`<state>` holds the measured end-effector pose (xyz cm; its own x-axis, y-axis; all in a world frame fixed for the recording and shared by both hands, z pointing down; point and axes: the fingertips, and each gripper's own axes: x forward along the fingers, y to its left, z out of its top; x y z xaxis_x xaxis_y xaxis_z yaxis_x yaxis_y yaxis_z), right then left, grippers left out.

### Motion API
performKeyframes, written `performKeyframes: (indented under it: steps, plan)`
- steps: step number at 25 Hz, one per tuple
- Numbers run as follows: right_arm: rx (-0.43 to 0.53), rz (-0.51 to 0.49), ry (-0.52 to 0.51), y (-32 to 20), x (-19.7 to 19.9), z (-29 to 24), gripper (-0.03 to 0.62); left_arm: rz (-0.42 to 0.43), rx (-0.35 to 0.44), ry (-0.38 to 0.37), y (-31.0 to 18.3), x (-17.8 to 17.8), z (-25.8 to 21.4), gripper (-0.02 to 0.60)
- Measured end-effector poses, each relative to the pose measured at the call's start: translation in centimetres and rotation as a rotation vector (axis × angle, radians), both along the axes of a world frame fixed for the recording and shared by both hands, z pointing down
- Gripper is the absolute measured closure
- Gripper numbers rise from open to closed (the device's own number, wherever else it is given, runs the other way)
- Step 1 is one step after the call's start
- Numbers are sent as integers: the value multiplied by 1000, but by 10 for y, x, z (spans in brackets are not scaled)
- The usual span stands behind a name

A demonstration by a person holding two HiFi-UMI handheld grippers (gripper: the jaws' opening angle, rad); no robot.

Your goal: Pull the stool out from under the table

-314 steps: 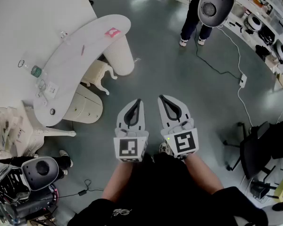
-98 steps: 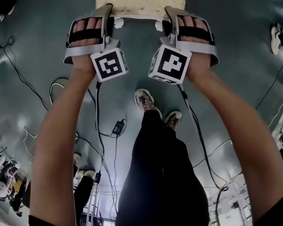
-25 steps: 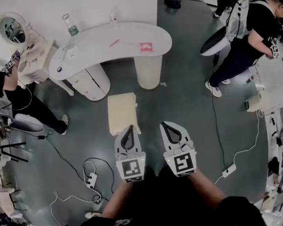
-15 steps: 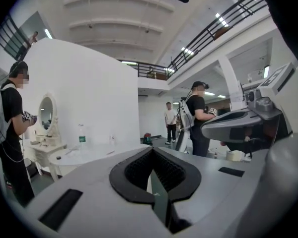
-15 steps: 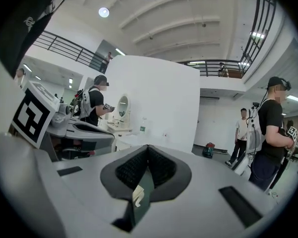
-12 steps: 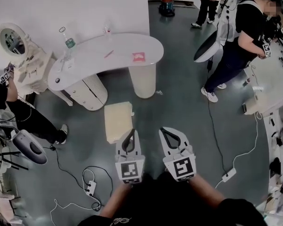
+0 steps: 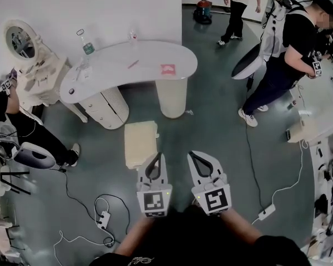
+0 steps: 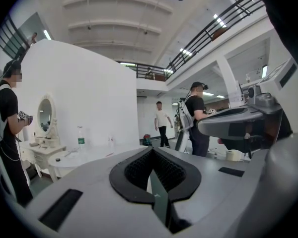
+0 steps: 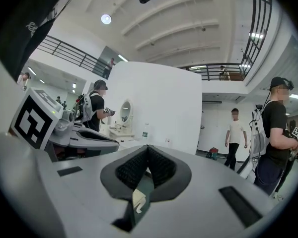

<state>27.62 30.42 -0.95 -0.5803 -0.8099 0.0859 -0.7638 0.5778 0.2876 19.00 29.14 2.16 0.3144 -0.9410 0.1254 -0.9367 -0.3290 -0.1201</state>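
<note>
The cream stool (image 7: pixel 140 143) stands on the grey floor in the head view, out in front of the white kidney-shaped table (image 7: pixel 127 65) and apart from it. My left gripper (image 7: pixel 157 155) is shut and empty, its tip just right of the stool's near corner and above it. My right gripper (image 7: pixel 192 154) hangs beside it, also shut and empty. In the left gripper view my left gripper (image 8: pixel 151 150) has its pads together and points roughly level past the table (image 8: pixel 84 157). The right gripper view shows my right gripper (image 9: pixel 148 148) closed the same way.
A bottle (image 7: pixel 88 44) and small items sit on the table. A white vanity with a round mirror (image 7: pixel 20 40) stands at left. Cables and a power strip (image 7: pixel 103 219) lie on the floor near my feet. People stand at right (image 7: pixel 288 54) and at the back (image 7: pixel 236 4).
Both grippers have drifted a little and risen slightly, still shut and empty. The stool has kept its place on the floor. A person at the back has walked further into view.
</note>
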Motion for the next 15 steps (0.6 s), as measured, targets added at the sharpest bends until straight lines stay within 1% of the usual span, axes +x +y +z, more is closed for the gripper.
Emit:
performKeyframes:
  steps: [4, 7, 11, 15]
  plan:
    - [-10, 14, 3, -5, -2, 0, 588, 4, 14, 2, -1, 0, -5, 575]
    - [0, 15, 2, -7, -1, -3, 588, 6, 23, 3, -2, 1, -9, 575]
    - [-6, 14, 7, -1, -1, 3, 588, 0, 65, 32, 2, 2, -11, 575]
    - [-6, 11, 1, -1, -2, 2, 588, 4, 75, 46, 2, 5, -14, 575]
